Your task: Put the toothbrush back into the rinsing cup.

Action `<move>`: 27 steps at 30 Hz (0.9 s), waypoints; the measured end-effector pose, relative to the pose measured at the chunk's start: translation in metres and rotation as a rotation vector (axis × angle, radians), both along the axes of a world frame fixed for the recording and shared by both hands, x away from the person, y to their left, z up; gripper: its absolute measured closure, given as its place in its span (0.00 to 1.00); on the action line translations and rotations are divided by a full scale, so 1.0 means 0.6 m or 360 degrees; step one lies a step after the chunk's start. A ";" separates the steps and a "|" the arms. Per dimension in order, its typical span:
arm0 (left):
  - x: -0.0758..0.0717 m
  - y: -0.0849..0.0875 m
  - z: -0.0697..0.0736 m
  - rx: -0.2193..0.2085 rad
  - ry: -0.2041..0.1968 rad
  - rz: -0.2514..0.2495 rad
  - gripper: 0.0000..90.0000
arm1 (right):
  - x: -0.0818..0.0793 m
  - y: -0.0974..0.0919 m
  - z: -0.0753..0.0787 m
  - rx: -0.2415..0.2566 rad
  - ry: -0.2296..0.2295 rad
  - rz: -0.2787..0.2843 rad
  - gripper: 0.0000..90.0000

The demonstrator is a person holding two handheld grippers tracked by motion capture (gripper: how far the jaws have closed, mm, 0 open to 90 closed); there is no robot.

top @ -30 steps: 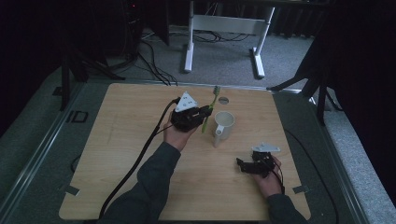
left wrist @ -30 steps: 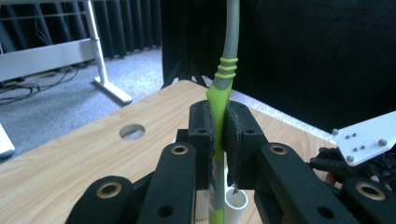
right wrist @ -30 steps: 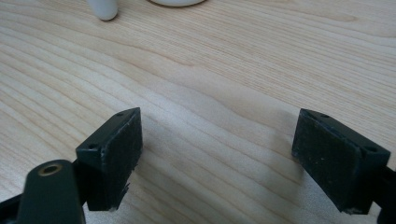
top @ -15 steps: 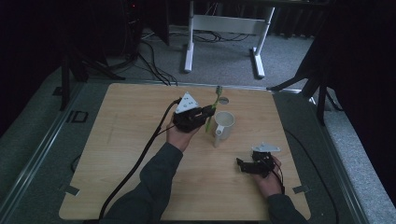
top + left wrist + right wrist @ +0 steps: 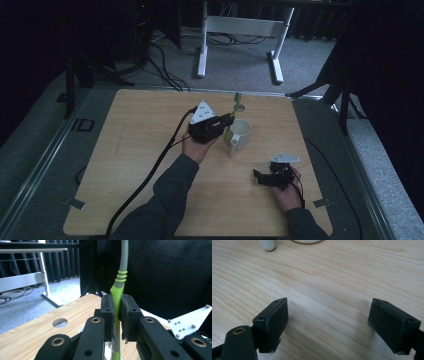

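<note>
My left gripper (image 5: 228, 121) is shut on a green and grey utensil (image 5: 119, 287), whose stem stands upright between the pads. In the high view the utensil (image 5: 235, 102) rises just left of a white mug (image 5: 240, 134) near the table's middle, its lower end hidden by the mug and jaws. The right gripper (image 5: 261, 178) rests low at the front right of the table, open, with nothing between its fingers (image 5: 274, 320). The mug's base (image 5: 307, 241) and handle (image 5: 267, 245) lie beyond those jaws.
The wooden table (image 5: 125, 150) has a round hole (image 5: 60, 322) near its far edge. Black cables trail from the left gripper over the front left. A white desk frame (image 5: 240, 30) stands on the carpet behind. Dark curtains close off the right side.
</note>
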State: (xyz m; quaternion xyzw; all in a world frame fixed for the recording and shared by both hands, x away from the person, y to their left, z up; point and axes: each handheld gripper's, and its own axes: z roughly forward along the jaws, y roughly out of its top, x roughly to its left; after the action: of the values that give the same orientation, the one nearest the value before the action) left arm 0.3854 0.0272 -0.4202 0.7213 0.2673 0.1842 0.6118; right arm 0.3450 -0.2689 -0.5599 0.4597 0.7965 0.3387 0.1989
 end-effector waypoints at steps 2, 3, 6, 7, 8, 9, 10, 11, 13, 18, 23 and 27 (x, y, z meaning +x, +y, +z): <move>-0.001 -0.003 -0.001 -0.0008 -0.0019 0.0001 0.90 | 0.000 0.000 0.000 0.0000 0.0000 0.0000 0.18; -0.001 -0.005 -0.002 -0.0008 -0.0027 0.0002 0.90 | 0.000 0.000 0.000 0.0000 0.0000 0.0000 0.18; 0.000 -0.008 -0.005 -0.0020 -0.0031 0.0007 0.90 | 0.000 0.000 0.000 0.0000 0.0000 0.0001 0.18; 0.001 -0.009 -0.007 -0.0025 -0.0030 0.0009 0.90 | 0.000 0.000 0.000 0.0000 0.0000 0.0000 0.18; 0.002 -0.010 -0.008 -0.0024 -0.0029 0.0008 0.90 | 0.000 0.000 0.000 0.0000 0.0000 0.0001 0.18; 0.002 -0.011 -0.010 -0.0026 -0.0030 0.0009 0.90 | 0.000 0.000 0.000 0.0000 0.0000 0.0001 0.18; 0.003 -0.013 -0.011 -0.0029 -0.0030 0.0011 0.90 | 0.000 0.000 0.000 0.0000 0.0000 0.0001 0.18; 0.003 -0.014 -0.013 -0.0029 -0.0030 0.0010 0.90 | 0.000 0.000 0.000 0.0000 0.0000 0.0000 0.18; 0.004 -0.017 -0.016 -0.0033 -0.0031 0.0011 0.90 | 0.000 0.000 0.000 0.0000 0.0001 0.0000 0.18; 0.006 -0.020 -0.019 -0.0047 -0.0041 0.0019 0.90 | 0.000 0.000 0.000 0.0000 0.0001 0.0000 0.18; 0.008 -0.024 -0.025 -0.0043 -0.0051 0.0017 0.89 | 0.000 0.000 0.000 0.0000 0.0000 0.0001 0.18; 0.011 -0.028 -0.030 -0.0067 -0.0045 0.0014 0.89 | 0.000 0.000 0.000 0.0001 0.0000 -0.0001 0.18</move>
State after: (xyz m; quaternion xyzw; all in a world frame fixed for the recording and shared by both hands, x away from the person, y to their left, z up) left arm 0.3917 0.0106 -0.4383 0.7045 0.2657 0.1914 0.6297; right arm 0.3450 -0.2689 -0.5599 0.4600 0.7963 0.3388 0.1990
